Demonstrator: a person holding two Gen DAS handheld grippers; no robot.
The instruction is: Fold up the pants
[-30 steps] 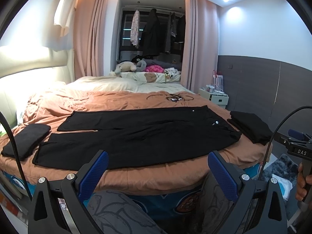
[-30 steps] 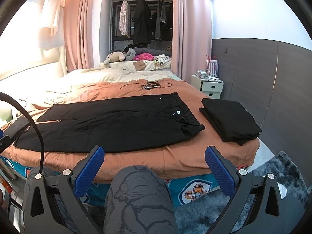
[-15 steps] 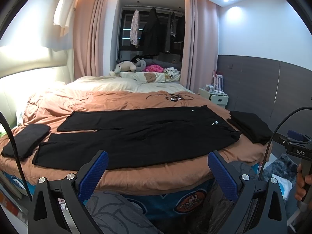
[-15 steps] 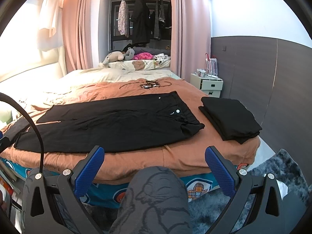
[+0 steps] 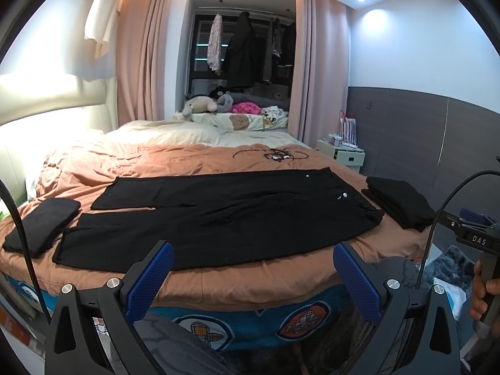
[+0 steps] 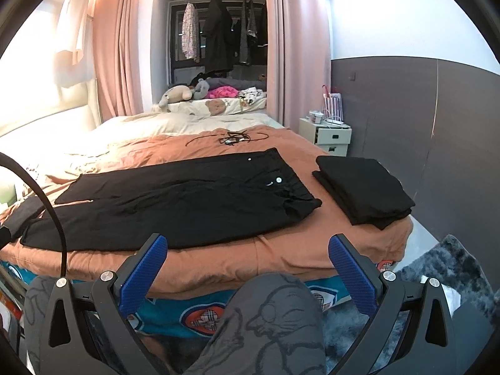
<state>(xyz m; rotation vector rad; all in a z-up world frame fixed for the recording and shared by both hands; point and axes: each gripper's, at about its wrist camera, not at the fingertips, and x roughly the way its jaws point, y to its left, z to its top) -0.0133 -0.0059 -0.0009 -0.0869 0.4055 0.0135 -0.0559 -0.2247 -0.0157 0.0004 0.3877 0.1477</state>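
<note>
Both grippers idle, short of the bed edge. Left gripper (image 5: 253,268): fingers wide apart, nothing between them. Right gripper (image 6: 247,261): same, wide apart and empty. Person's knee (image 6: 278,315) sits below the right one, so clear that before reaching forward.

Pants (image 5: 218,215) lie flat and unfolded on the orange cover of the bed (image 5: 250,284), legs to the left, waistband to the right, near leg running along the bed's front edge. No fold made, so my read is the step in hand is the first one: lengthwise, one leg over the other.

How to do it well:
- Left gripper takes the near leg's hem (image 5: 64,247), right gripper takes the near waistband corner (image 6: 307,204). That corner looks rumpled, so pinch all layers, not just the top one.
- Lift both ends together, low, and carry over to the far leg (image 5: 200,187). Line up hems and outer seams before releasing.
- Legs gape slightly at the cuffs, so the far hem sits off to one side; expect to correct there.
- Fabric looks thin and limp, so it'll sag in the middle. Keep it taut between the grippers.

Watch the neighbours: a folded dark piece (image 5: 40,228) just beside the hems, a folded black stack (image 6: 362,190) just beside the waistband. Don't drag either. Tangled cord (image 6: 232,137) further back is clear of the work.
</note>
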